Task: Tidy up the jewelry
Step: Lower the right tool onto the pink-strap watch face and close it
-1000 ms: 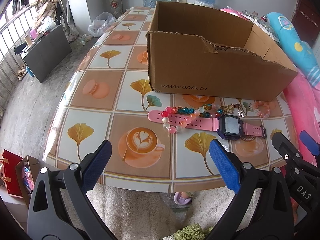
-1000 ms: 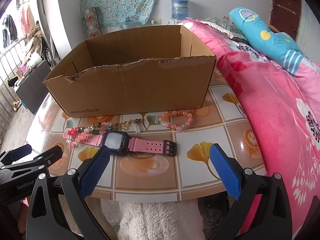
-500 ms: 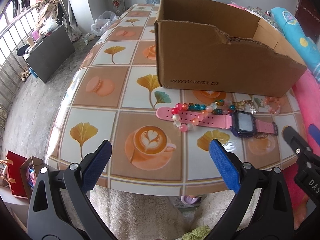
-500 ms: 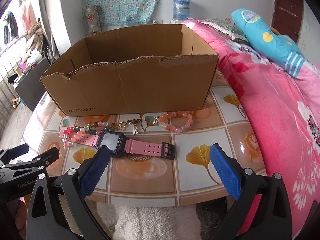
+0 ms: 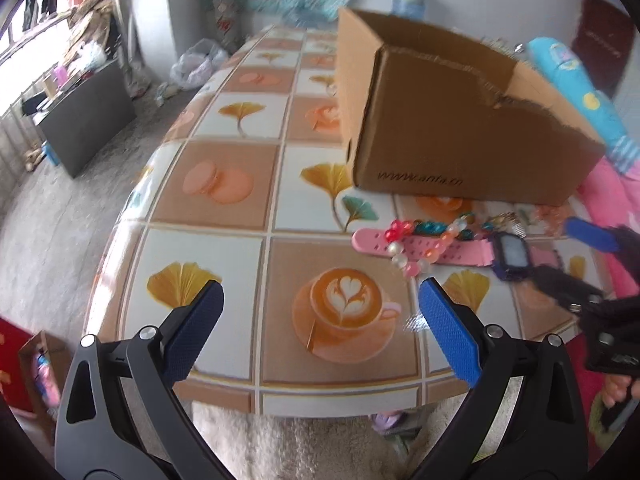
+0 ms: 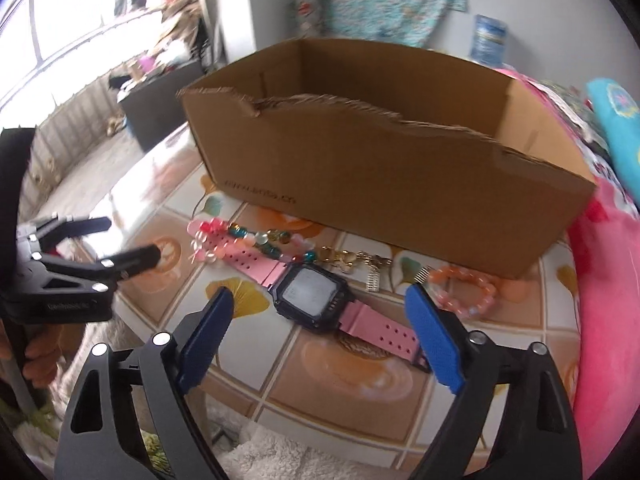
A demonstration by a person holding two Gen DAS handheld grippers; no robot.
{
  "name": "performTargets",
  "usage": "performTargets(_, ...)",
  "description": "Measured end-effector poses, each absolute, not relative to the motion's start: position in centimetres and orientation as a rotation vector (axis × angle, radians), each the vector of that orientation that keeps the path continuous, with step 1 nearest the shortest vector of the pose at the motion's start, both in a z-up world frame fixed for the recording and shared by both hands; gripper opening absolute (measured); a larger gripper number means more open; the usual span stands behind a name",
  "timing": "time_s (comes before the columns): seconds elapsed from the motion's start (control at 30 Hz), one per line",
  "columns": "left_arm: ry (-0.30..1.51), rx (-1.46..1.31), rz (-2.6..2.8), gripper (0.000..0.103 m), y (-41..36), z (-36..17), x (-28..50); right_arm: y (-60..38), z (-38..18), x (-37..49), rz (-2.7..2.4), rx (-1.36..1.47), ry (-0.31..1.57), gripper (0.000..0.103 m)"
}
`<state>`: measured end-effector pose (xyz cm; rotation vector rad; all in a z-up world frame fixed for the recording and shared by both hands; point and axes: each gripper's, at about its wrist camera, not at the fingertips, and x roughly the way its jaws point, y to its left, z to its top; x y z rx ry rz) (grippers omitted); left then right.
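Cardboard box point(image 6: 384, 176) on tiled-pattern table point(image 5: 224, 200), open top, front wall torn ragged along its rim; inside walls bare as far as visible, floor of box hidden behind front wall.

In front of box, left to right in right wrist view: multicolour bead bracelet point(image 6: 248, 240) draped over left end of watch strap; pink watch point(image 6: 310, 294) flat on table, dark square face up; small gold charm chain point(image 6: 352, 258) just behind watch face; orange bead bracelet point(image 6: 466, 290) nearest box's right corner, apart from watch.

Left gripper point(image 5: 320, 328) spread wide, nothing between pads, over latte-print tile at table's near edge; watch lies beyond and right of its right pad.

Right gripper point(image 6: 320, 328) spread, jaws just been closing somewhat; watch face and right strap half lie on table between its pads, not touched by either. Right pad overlaps strap's buckle end in view.

Watch long axis runs from upper left to lower right in right wrist view, roughly parallel to box front.
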<state>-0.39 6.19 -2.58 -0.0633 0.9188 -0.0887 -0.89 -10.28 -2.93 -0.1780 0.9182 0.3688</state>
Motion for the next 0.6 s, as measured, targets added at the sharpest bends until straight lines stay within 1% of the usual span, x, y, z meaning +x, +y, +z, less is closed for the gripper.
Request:
performTargets(0.07, 0.884, -0.090, -0.126, 0.094, 6.7, -2.6, -0.6, -9.4, -3.8, -0.2, 0.412, -0.204, 0.956, 0.072)
performTargets(0.13, 0.861, -0.113, -0.162, 0.094, 7.0, -2.8, -0.7, -8.9, -4.5, 0.3, 0.428, -0.234, 0.985, 0.068)
performTargets(0.3, 0.875, -0.170, -0.218, 0.094, 7.4, -3.3, -0.1, -7.4, -5.8, 1.1, 0.458, -0.360, 1.025, 0.068)
performTargets(0.43, 0.850, -0.212, -0.264, 0.094, 7.4, -3.4, -0.3, -6.4, -6.1, 1.7, 0.495, -0.385, 1.050, 0.067)
performTargets(0.53, 0.826, -0.181, -0.287, 0.094, 6.8, -3.3, -0.6, -6.0, -6.2, 2.5, 0.530, -0.391, 1.095, 0.060)
performTargets(0.6, 0.819, -0.138, -0.291, 0.094, 6.1, -3.3, -0.9, -6.4, -6.0, 3.4, 0.544, -0.397, 1.119, 0.052)
